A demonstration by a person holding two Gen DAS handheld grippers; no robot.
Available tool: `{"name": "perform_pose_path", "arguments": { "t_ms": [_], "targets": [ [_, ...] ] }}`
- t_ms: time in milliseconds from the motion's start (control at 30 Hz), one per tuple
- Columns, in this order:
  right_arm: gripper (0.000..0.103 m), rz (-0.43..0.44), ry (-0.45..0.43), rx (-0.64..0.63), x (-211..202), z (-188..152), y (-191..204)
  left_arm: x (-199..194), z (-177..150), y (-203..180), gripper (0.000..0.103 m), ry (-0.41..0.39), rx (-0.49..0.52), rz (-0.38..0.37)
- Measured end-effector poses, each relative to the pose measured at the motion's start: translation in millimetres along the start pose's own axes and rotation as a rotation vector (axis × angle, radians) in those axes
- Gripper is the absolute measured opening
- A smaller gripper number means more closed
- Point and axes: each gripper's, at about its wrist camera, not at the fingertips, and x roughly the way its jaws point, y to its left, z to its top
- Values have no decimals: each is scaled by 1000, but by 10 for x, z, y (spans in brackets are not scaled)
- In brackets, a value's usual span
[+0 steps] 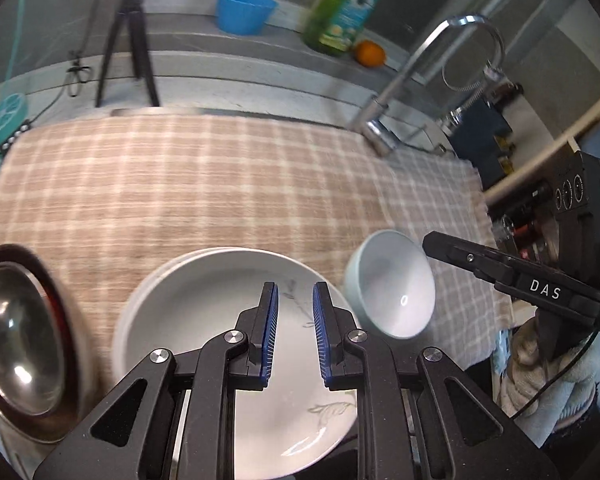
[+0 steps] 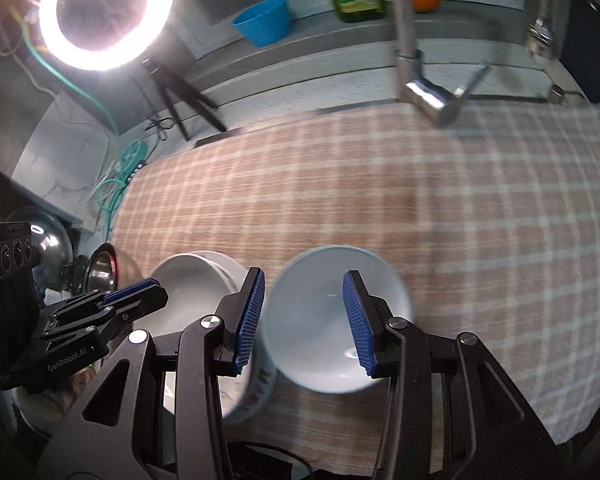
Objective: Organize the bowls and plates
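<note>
1. Taking the white shallow ceramic plate with the faint leaf drawing (image 1: 204,320) as the landmark: it is lying at the near edge of the beige-and-white checked cloth (image 1: 220,184), and it seems to be sitting on another plate of the same kind, so a plate stack is probably forming here.
2. Left of that plate, a round stainless-steel bowl with a red rim (image 1: 20,344) is leaning on its side, apparently waiting to be sorted.
3. Directly above the plate, the left gripper (image 1: 296,336) is hovering with its blue ribbed pads slightly parted and nothing between them; it is gripping no dish, likely lining up on the plate or just idling over the stack.
4. Right of the plate, a pale blue-white round ceramic bowl (image 2: 336,320) is tilting with its mouth facing the cameras; its edge is lying just beside the plate's rim.
5. At that bowl, the right gripper (image 2: 308,320) is reaching in with its jaws spread wide, one blue pad outside the left wall and one showing against the inside. Whether the pads are touching the bowl I cannot tell, so the grasp looks unfinished; the straddle suggests a pinch on the rim is intended.
6. Far behind the plate, a blue plastic bowl (image 1: 244,12) is resting on the window ledge, away from the sorting.
</note>
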Motion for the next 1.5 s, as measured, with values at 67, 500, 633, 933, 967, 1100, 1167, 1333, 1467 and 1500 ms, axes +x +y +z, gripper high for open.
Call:
{"name": "perform_pose_path", "arguments": {
  "t_ms": [67,500,633,933,967,1100,1167,1333,1467,1500],
  "targets": [
    [42,-7,3,25,-6,-23,-148,89,30,-86,16,21,18,-4],
    [42,-46,52,74,110,-197,-670,551,135,-429,16,113,73,-30],
    [42,-49,70,53,145,-229,-684,670,141,-493,16,137,84,-14],
    [31,-40,123,-14,287,-243,-637,810,139,-549,16,167,108,2],
    [28,-36,134,-21,311,-239,-635,824,139,-548,16,170,106,1],
    [17,-19,156,-45,356,-215,-640,871,121,-566,11,176,105,9],
    [15,-8,170,-56,387,-204,-639,873,113,-584,11,172,105,18],
    [13,-13,202,-125,479,-188,-546,864,99,-593,10,153,82,41],
    [13,2,228,-149,510,-121,-550,845,73,-573,10,131,33,52],
    [13,3,233,-158,519,-100,-550,841,67,-570,10,126,21,53]
  ]
}}
